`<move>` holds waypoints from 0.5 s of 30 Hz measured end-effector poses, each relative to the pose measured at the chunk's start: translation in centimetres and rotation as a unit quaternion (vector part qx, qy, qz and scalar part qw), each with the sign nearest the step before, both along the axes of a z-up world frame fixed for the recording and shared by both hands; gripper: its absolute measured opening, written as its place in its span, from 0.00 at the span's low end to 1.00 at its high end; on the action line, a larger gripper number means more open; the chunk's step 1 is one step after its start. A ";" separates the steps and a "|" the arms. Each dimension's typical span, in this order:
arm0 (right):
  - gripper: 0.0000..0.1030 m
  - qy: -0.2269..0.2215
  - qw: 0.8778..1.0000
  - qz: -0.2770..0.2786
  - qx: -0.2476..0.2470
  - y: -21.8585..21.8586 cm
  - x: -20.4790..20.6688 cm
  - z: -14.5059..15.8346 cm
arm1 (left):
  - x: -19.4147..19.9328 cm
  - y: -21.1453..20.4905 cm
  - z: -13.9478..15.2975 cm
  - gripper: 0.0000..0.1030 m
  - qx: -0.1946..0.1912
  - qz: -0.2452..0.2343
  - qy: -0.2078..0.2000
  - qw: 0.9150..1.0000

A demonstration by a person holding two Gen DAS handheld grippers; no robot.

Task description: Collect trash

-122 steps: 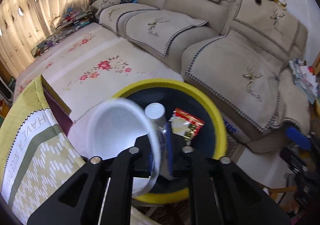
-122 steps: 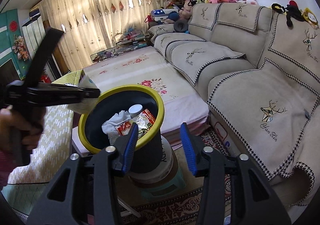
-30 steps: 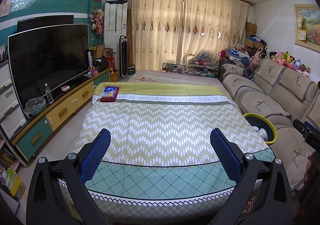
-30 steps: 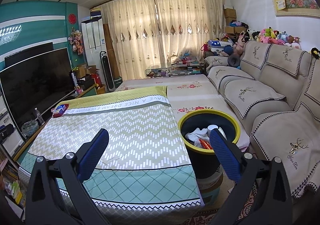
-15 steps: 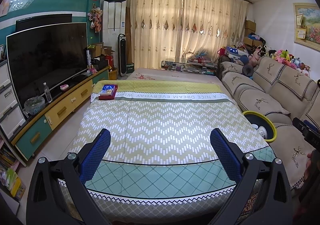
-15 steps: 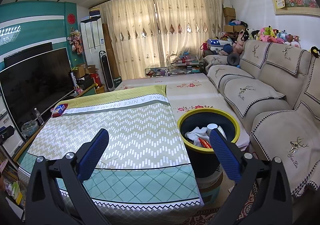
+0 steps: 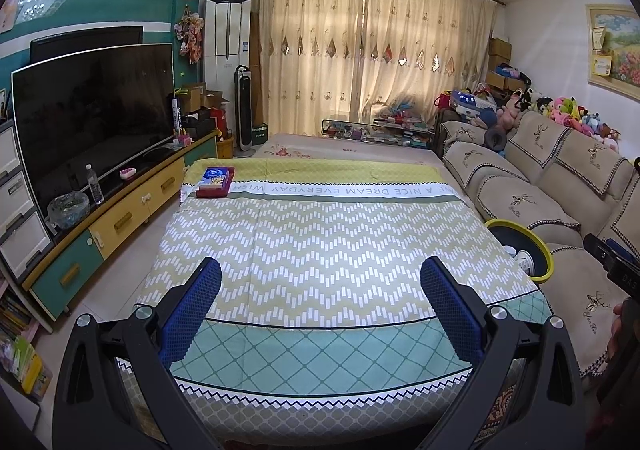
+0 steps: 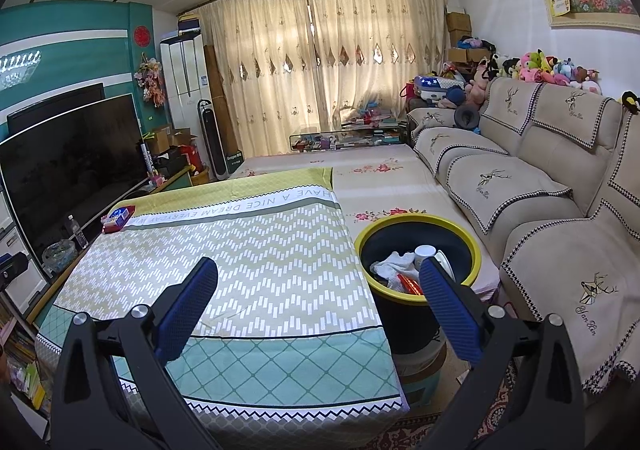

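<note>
Yellow-rimmed bin (image 8: 416, 250) holds trash just beyond right gripper (image 8: 318, 290).

Count: two grippers, left gripper (image 7: 320, 290) and right gripper (image 8: 320, 290); one bin (image 8: 472, 246); one covered table (image 8: 248, 250); one box (image 7: 215, 181); one television (image 7: 92, 113); one water bottle (image 7: 94, 183).

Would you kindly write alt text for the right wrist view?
The open, empty right gripper hovers over a patterned tablecloth; beside the table, a yellow-rimmed trash bin holds crumpled tissue, a white cup and a red wrapper, with a beige sofa behind.
</note>
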State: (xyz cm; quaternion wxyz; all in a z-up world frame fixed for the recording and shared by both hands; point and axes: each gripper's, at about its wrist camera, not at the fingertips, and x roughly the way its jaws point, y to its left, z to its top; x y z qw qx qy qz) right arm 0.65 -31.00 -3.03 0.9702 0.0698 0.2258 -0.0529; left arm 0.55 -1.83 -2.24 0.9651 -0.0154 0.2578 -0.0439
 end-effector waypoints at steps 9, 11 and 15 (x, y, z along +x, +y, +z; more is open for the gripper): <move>0.93 0.001 1.000 0.000 0.000 0.0 0.1 -0.2 | -0.1 0.0 -0.1 0.95 -0.003 0.000 0.002 1.000; 0.93 0.001 1.000 0.000 0.000 0.0 0.1 -0.1 | -0.1 0.1 -0.1 0.95 -0.003 -0.001 0.002 1.000; 0.93 0.001 1.000 0.000 0.000 0.1 0.1 -0.1 | 0.0 0.1 -0.2 0.95 -0.006 -0.003 0.003 1.000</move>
